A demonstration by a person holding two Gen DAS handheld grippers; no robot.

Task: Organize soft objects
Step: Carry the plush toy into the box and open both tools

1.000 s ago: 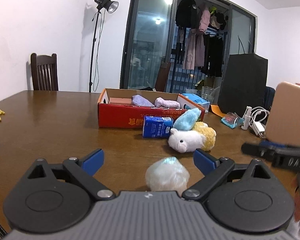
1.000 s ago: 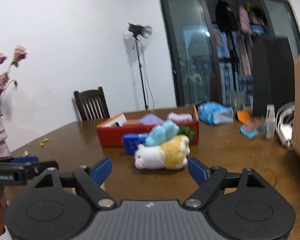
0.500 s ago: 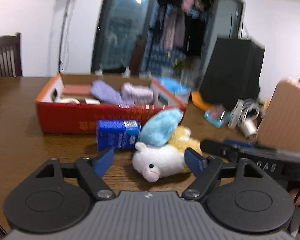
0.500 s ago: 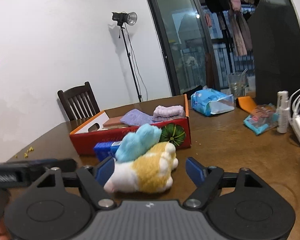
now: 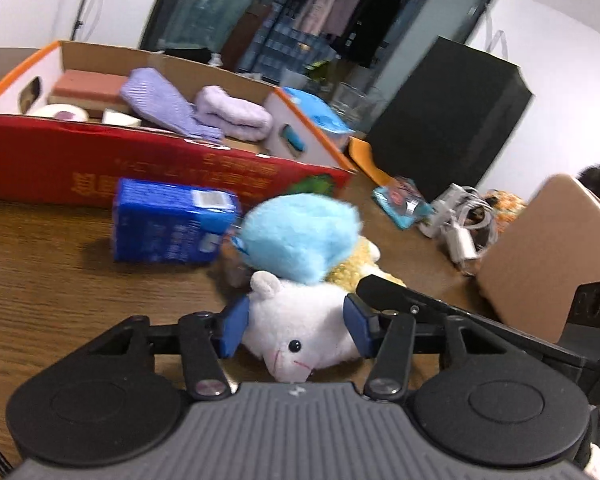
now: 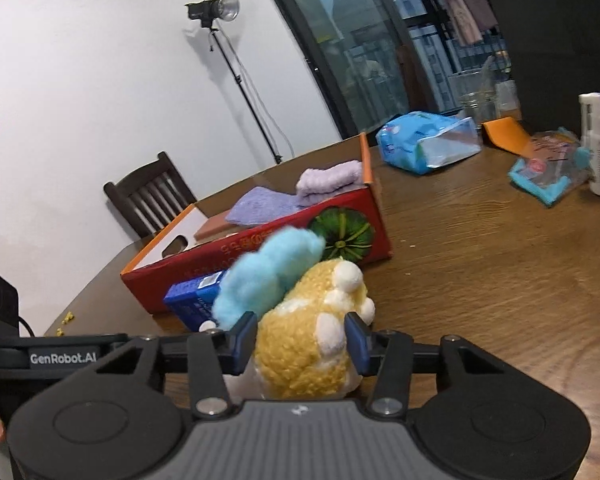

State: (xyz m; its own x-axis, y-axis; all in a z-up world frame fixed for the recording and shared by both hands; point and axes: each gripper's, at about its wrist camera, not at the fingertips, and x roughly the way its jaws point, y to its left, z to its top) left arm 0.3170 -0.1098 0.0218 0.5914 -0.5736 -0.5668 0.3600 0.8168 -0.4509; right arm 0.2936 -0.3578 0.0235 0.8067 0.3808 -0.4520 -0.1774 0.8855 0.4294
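Note:
A plush toy with a white head (image 5: 300, 332), yellow body (image 6: 304, 356) and light blue wing (image 5: 300, 236) lies on the wooden table in front of a red cardboard box (image 5: 100, 172). My left gripper (image 5: 296, 328) is shut on the toy's white head. My right gripper (image 6: 302, 344) is shut on its yellow rear end. The box (image 6: 260, 248) holds purple cloths (image 5: 168, 104), a folded lilac towel (image 5: 236, 114) and a pink sponge (image 5: 88, 84).
A blue carton (image 5: 172, 226) lies between the toy and the box. A blue tissue pack (image 6: 424, 146), a teal packet (image 6: 548, 172), a white bottle (image 6: 598, 148), chargers (image 5: 460, 224) and a brown cardboard box (image 5: 552, 248) sit at the right. A chair (image 6: 148, 196) stands behind the table.
Both grippers moved forward to the plush toy and closed on it, the left on the head, the right on the yellow body. The clear wrapped ball has gone out of view.

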